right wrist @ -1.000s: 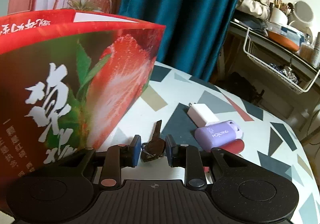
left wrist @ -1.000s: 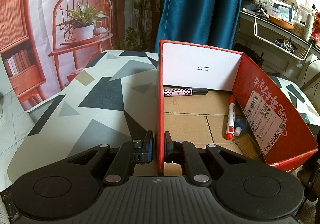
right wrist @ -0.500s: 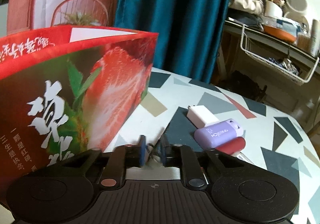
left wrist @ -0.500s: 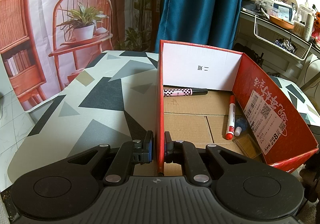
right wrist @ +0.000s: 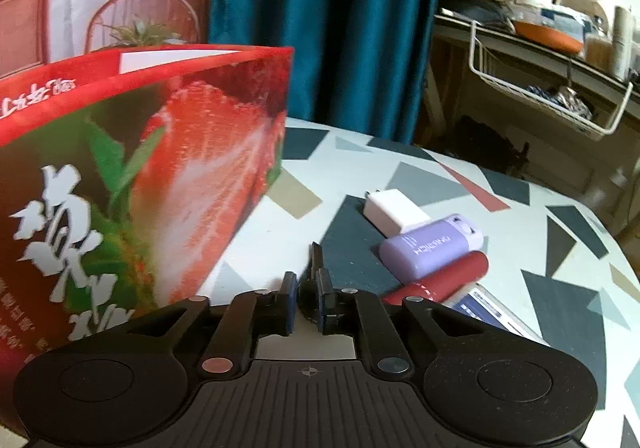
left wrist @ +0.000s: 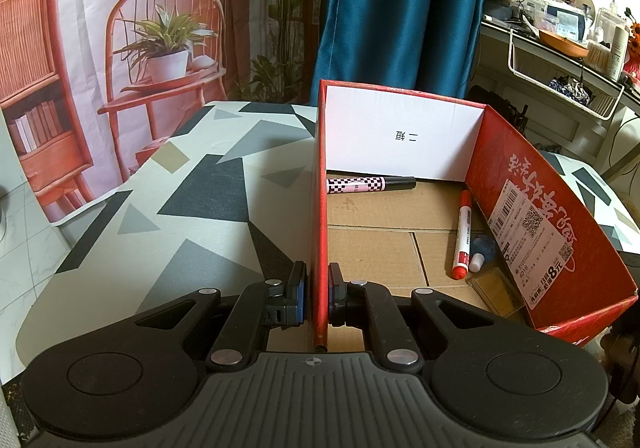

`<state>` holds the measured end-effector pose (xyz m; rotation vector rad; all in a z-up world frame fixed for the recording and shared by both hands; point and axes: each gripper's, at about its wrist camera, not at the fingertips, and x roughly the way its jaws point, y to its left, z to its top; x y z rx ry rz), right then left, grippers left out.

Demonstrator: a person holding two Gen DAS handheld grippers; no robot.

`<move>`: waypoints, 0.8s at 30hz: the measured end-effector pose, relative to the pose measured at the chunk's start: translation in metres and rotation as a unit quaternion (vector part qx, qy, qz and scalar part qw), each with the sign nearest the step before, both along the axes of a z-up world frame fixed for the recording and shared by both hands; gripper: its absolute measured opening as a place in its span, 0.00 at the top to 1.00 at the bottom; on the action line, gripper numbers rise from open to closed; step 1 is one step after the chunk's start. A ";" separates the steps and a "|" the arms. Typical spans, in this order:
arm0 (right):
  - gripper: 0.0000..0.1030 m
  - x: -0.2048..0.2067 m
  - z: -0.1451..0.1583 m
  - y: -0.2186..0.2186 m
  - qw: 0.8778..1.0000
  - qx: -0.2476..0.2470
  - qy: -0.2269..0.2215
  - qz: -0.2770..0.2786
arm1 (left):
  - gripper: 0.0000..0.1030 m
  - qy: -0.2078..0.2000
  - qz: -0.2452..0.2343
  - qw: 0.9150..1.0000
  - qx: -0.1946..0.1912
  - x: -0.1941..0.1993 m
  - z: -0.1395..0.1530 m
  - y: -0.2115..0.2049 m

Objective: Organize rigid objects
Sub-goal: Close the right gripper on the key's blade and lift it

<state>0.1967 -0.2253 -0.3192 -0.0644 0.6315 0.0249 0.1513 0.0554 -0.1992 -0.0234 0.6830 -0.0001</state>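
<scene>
The left gripper [left wrist: 318,288] pinches the red cardboard box's [left wrist: 319,207] wall; two marker pens [left wrist: 462,236] lie inside. The right gripper [right wrist: 307,302] has just closed on one dark metal key [right wrist: 316,258], half hidden, above the patterned table [right wrist: 440,183].

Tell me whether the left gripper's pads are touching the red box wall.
Touching. The left wrist view shows the left gripper shut on the red box: its side wall stands edge-on between the pads, both pressed against it with no gap.
</scene>
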 end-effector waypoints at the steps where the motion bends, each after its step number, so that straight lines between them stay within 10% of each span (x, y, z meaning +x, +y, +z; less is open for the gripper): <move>1: 0.88 0.001 0.000 -0.001 1.000 0.003 0.002 -0.003 | 0.89 0.000 0.000 1.000 0.000 0.000 0.000 0.000; 16: 0.59 0.008 -0.002 -0.007 0.999 0.020 0.029 -0.023 | 0.89 0.000 0.000 1.000 0.000 0.000 0.000 0.000; 24: 0.60 0.006 -0.001 -0.012 0.999 0.028 0.019 -0.040 | 0.89 0.000 0.000 1.000 0.001 0.000 0.000 0.000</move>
